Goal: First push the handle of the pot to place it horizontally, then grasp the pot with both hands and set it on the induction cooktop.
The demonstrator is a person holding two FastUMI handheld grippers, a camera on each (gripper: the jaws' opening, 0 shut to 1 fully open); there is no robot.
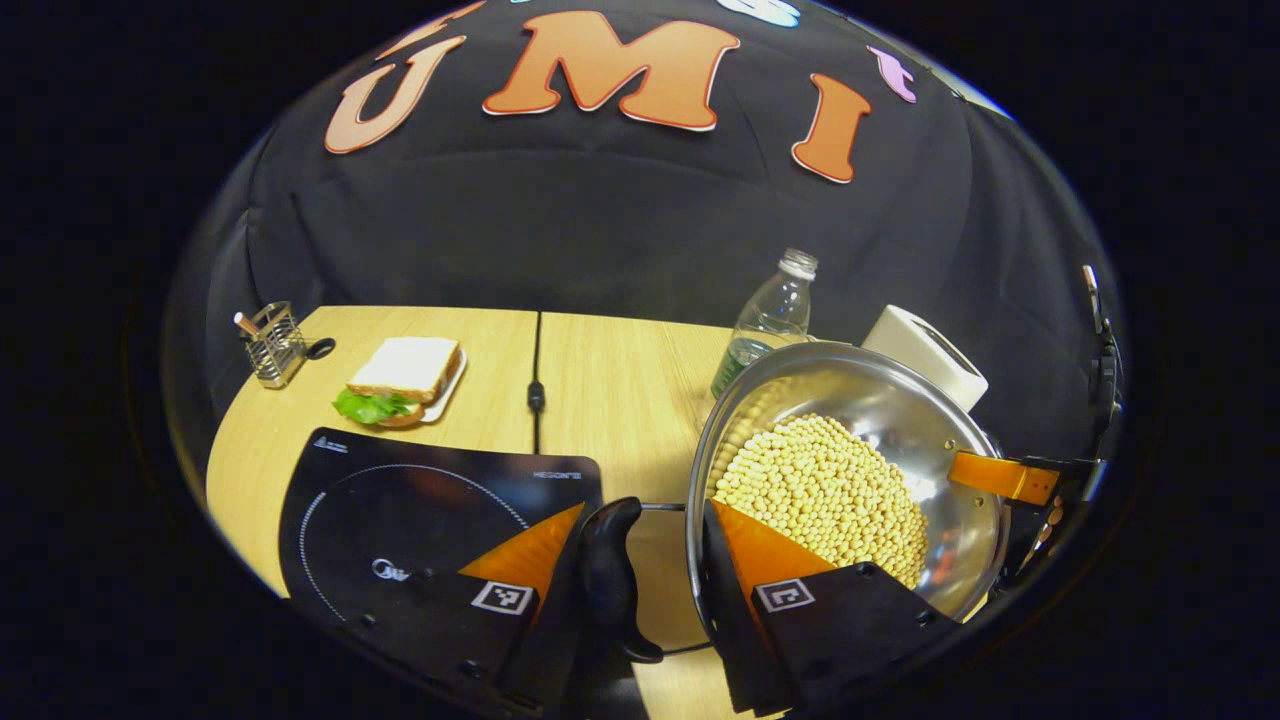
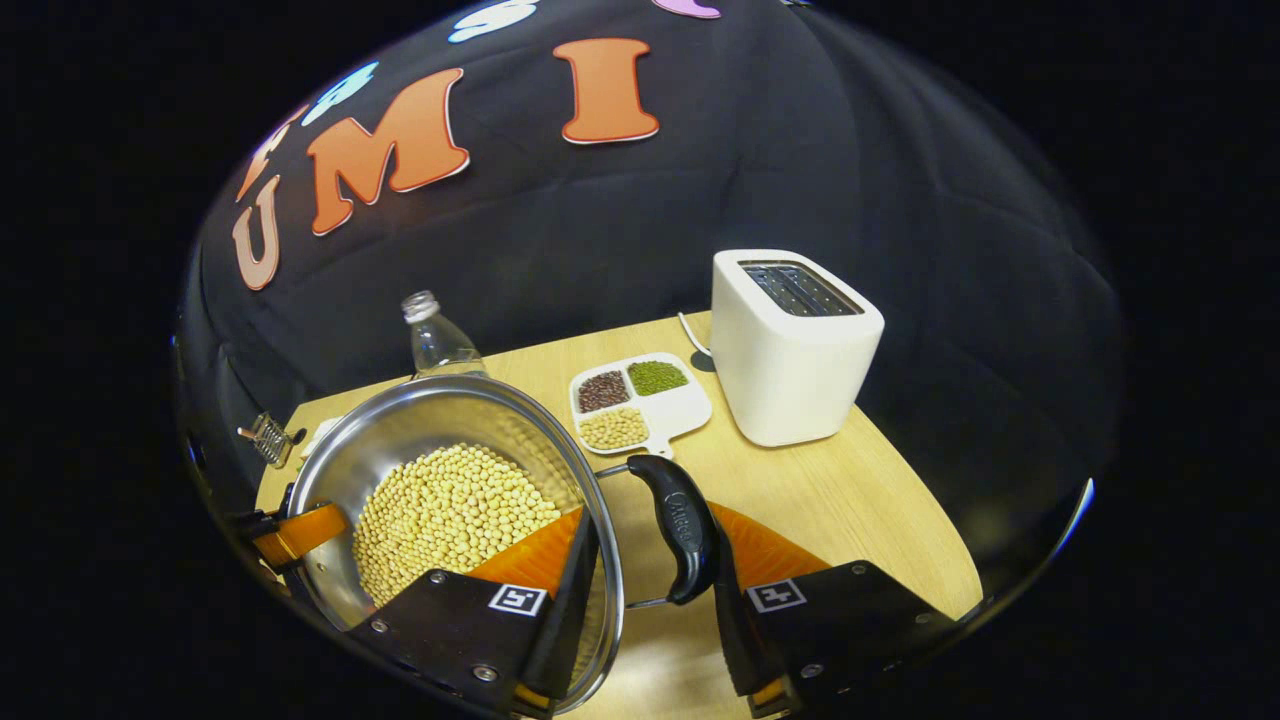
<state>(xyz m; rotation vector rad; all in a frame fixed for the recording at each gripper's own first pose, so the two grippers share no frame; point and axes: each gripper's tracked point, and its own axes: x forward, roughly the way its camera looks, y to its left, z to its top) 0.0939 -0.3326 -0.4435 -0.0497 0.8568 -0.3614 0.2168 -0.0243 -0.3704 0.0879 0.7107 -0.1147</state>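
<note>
A steel pot full of pale soybeans stands right of the black induction cooktop. Each of its two black side handles lies level. In the left gripper view my left gripper is shut across the near handle and the rim, one finger inside the pot. My right gripper clamps the opposite handle and rim the same way. Each gripper's finger shows at the pot's far rim in the other's view. Whether the pot's base touches the table I cannot tell.
Behind the cooktop sit a sandwich on a plate and a wire utensil holder. A plastic bottle stands behind the pot. A white toaster and a divided dish of beans are on the right side.
</note>
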